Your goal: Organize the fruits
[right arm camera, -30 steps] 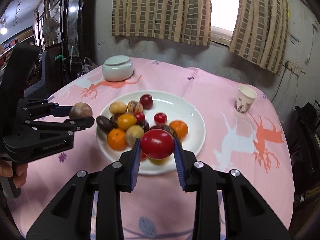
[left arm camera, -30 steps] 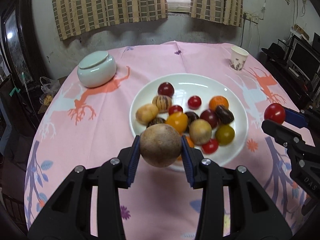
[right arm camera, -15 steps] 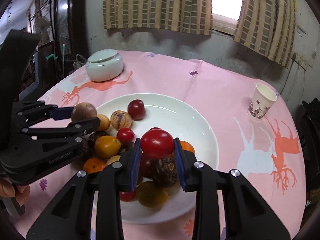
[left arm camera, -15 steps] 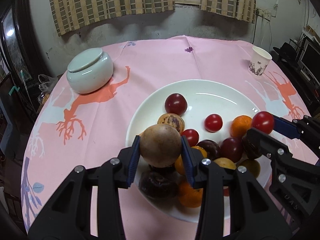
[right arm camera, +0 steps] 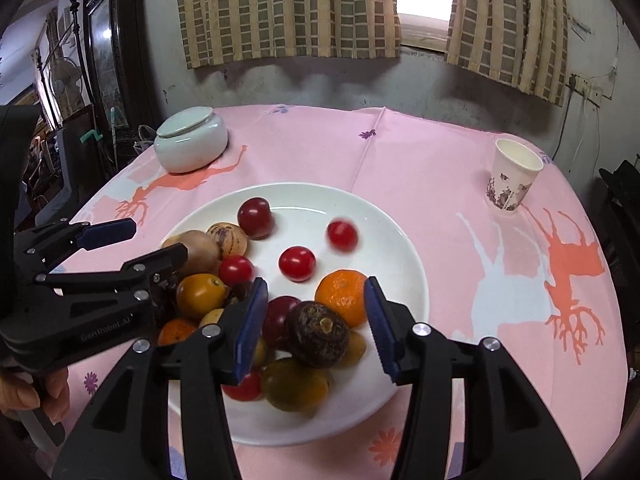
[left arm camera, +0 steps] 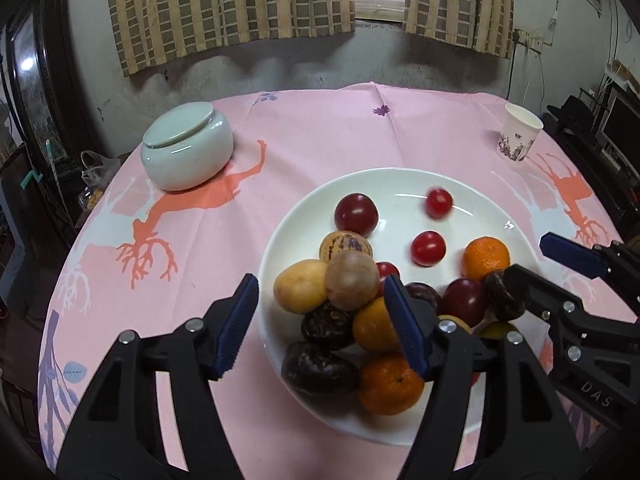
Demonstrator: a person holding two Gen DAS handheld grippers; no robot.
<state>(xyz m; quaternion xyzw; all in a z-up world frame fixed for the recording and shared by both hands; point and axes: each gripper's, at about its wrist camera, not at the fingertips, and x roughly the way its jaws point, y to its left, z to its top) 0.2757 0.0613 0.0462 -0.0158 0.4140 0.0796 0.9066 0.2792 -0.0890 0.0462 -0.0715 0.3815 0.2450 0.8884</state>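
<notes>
A white plate (left arm camera: 400, 184) (right arm camera: 404, 248) holds several fruits. My left gripper (left arm camera: 322, 320) is open above the plate's near left side. The round brown fruit (left arm camera: 351, 280) (right arm camera: 200, 246) rests on the fruit pile just beyond its blue pads. My right gripper (right arm camera: 316, 320) is open over the pile, above a dark brown fruit (right arm camera: 318, 334). A red tomato (right arm camera: 342, 236) (left arm camera: 439, 203) looks blurred on the bare part of the plate. Another red tomato (right arm camera: 297, 264) lies near it.
A pale green lidded jar (left arm camera: 187, 152) (right arm camera: 191, 144) stands at the back left of the pink tablecloth. A paper cup (left arm camera: 519, 140) (right arm camera: 512, 176) stands at the back right. The right gripper's fingers (left arm camera: 568, 256) reach in beside the plate in the left wrist view.
Both grippers opened. The brown fruit dropped from the left gripper onto the pile. The red tomato left the right gripper and is rolling on the plate.
</notes>
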